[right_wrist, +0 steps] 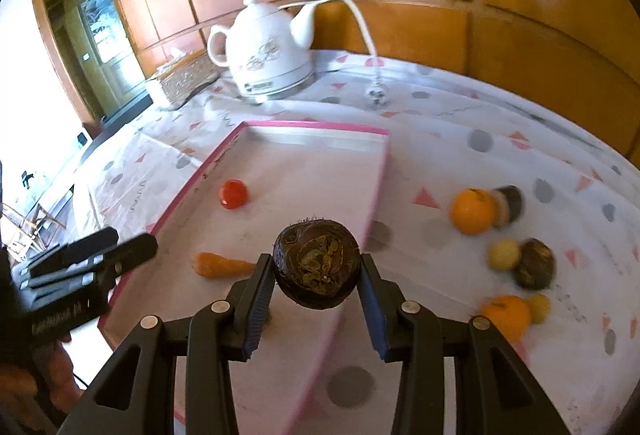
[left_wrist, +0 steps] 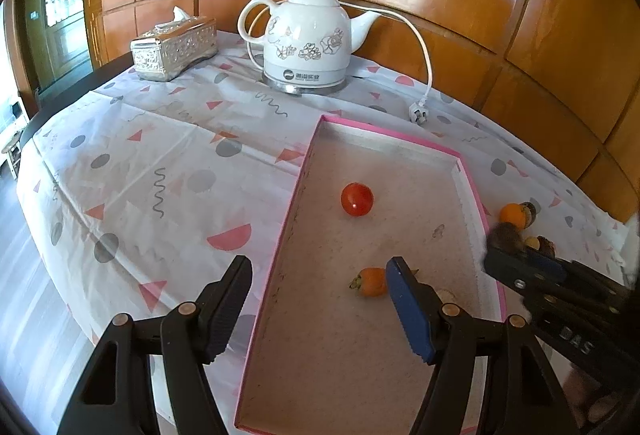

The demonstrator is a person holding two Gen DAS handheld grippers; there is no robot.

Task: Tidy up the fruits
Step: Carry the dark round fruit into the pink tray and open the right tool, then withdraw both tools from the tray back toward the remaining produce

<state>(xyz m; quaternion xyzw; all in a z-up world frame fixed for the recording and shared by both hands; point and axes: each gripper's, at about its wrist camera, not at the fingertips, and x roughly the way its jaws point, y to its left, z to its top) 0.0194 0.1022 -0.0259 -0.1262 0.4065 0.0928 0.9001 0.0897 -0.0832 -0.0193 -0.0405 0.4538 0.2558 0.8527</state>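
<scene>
A pink-rimmed shallow box (left_wrist: 308, 155) (right_wrist: 308, 126) lies on the table. In it are a red tomato (left_wrist: 357, 199) (right_wrist: 233, 194) and a small orange carrot-like fruit (left_wrist: 371, 281) (right_wrist: 222, 265). My left gripper (left_wrist: 320, 283) is open and empty over the box's near left rim. My right gripper (right_wrist: 316, 267) is shut on a dark brown round fruit (right_wrist: 316, 263) (left_wrist: 505, 235), held above the box's right edge. Loose on the cloth right of the box are an orange (right_wrist: 472, 211) (left_wrist: 513, 215), dark fruits (right_wrist: 534, 263), small yellow fruits (right_wrist: 504, 255) and another orange (right_wrist: 506, 317).
A white ceramic electric kettle (left_wrist: 308, 39) (right_wrist: 268, 51) stands at the back with its cord and plug (left_wrist: 418, 113). A silver tissue box (left_wrist: 174, 47) (right_wrist: 182, 81) sits at the back left. A patterned cloth (left_wrist: 160, 163) covers the table; wood panelling stands behind.
</scene>
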